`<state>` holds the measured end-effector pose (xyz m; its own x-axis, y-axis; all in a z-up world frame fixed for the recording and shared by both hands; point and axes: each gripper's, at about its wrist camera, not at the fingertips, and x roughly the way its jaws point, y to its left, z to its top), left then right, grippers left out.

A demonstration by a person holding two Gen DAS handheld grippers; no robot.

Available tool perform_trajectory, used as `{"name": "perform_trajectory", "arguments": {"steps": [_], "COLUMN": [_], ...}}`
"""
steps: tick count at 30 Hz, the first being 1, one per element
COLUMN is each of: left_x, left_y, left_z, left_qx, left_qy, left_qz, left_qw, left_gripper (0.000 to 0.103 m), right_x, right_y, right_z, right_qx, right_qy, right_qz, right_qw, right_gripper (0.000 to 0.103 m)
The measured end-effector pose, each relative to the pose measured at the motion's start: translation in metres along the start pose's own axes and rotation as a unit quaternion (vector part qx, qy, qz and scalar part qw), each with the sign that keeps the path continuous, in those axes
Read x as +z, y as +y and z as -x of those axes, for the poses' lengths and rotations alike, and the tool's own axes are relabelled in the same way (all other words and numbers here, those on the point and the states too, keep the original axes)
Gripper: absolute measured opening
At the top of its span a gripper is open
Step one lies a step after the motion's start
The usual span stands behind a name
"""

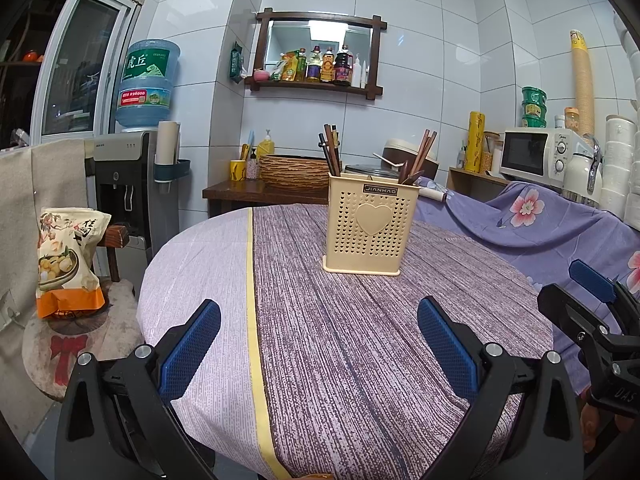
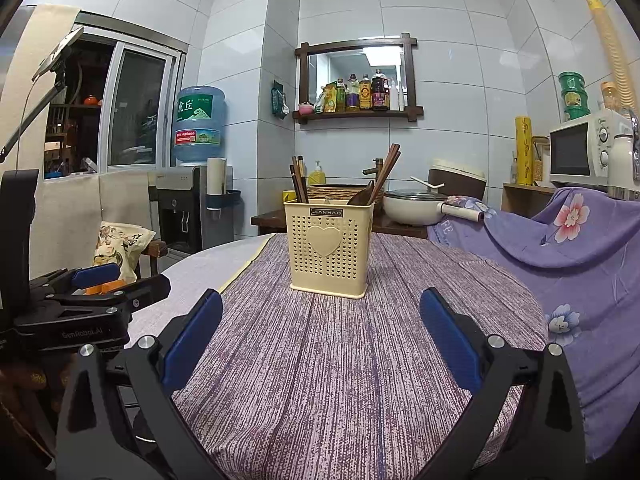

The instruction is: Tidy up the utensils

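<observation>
A beige perforated utensil holder point(image 1: 370, 226) point(image 2: 328, 248) with a raised heart stands upright on the round table point(image 1: 360, 340) point(image 2: 340, 360). Dark chopsticks point(image 1: 331, 152) point(image 2: 299, 180) lean in its left side. Reddish chopsticks point(image 1: 424, 152) point(image 2: 386, 170) and a dark wooden spoon point(image 2: 362, 194) lean in its right side. My left gripper point(image 1: 318, 344) hangs open over the table's near part, nothing between its blue pads. My right gripper point(image 2: 320, 334) is likewise open and empty, short of the holder. Each gripper shows at the other view's edge.
A purple striped cloth covers the table, and a purple flowered sheet point(image 2: 580, 248) drapes the right side. A snack bag point(image 1: 66, 260) sits on a stool at left. Behind stand a water dispenser point(image 1: 120, 184), a dark side table point(image 1: 260, 194) with a basket and pot, and a microwave point(image 1: 536, 154).
</observation>
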<state>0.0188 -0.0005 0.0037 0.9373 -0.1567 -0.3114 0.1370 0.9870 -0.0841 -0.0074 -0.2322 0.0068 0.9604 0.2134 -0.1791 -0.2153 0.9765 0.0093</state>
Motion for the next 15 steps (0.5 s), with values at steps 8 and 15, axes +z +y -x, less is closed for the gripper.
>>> {"name": "perform_trajectory", "arguments": {"steps": [8,15], "left_x": [-0.0032,-0.003], "left_y": [0.003,0.0022], "left_z": [-0.0006,-0.0008], "left_qx": [0.001,0.001], "left_qy": [0.0,0.0], "left_qz": [0.001,0.001], "left_qw": [1.0,1.0], "left_gripper": [0.097,0.097], "right_x": [-0.0014,-0.0027], "right_y": [-0.0011,-0.0024], "right_z": [0.0002,-0.001], "right_qx": [0.0,0.0], "right_qy": [0.0,0.001], "right_qz": [-0.001,0.0], "right_qw": [1.0,1.0], "right_gripper": [0.097,0.097]}}
